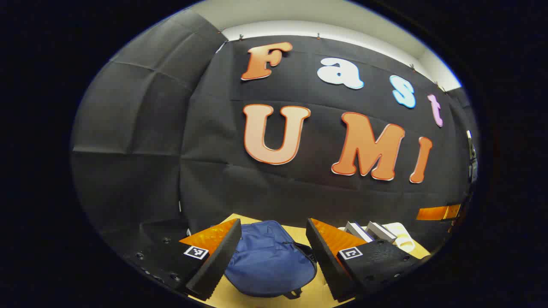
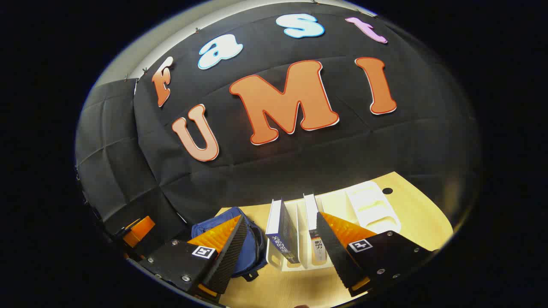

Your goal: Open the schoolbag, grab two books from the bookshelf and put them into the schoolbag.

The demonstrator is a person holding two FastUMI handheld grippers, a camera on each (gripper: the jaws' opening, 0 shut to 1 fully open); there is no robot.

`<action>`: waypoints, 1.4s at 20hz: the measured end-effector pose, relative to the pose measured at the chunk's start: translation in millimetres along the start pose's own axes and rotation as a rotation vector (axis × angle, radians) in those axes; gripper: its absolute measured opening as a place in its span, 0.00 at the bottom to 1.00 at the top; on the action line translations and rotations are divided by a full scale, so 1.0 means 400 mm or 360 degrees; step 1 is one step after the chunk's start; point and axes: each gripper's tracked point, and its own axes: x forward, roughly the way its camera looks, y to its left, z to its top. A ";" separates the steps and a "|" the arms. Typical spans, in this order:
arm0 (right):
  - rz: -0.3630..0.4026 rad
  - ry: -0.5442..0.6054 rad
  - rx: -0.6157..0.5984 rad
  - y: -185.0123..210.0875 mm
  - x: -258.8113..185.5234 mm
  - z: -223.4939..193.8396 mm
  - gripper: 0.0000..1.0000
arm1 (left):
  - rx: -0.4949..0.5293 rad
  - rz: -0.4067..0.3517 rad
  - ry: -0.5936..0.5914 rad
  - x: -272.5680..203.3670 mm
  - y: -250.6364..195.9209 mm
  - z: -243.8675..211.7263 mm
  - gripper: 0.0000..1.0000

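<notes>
Both tongs apart, holding nothing: left tongs (image 1: 274, 261), right tongs (image 2: 280, 256). Soft navy fabric schoolbag (image 1: 267, 259) lies zipped on the pale wooden counter (image 2: 411, 201), beside the white plastic bookshelf (image 2: 364, 201) with two upright books (image 2: 282, 233). Find the zipper pull first; pin fabric with my other tongs.

A pale wooden table (image 2: 411, 214) stands before the booth's black cloth wall (image 2: 385, 149).
</notes>
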 end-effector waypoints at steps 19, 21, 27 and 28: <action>-0.0221 0.0038 -0.0021 -0.155 0.008 0.009 0.97 | 0.0071 -0.0302 0.0059 0.148 -0.235 -0.050 0.94; -0.0216 0.0035 -0.0015 -0.145 0.007 0.010 0.97 | 0.0103 -0.0292 0.0063 0.143 -0.213 -0.046 0.94; -0.0161 0.0076 0.0004 -0.112 0.010 -0.008 0.97 | 0.0070 -0.0258 0.0048 0.111 -0.164 -0.042 0.94; -0.0181 0.0067 -0.0018 -0.117 0.011 -0.006 0.97 | 0.0083 -0.0244 0.0052 0.107 -0.155 -0.041 0.94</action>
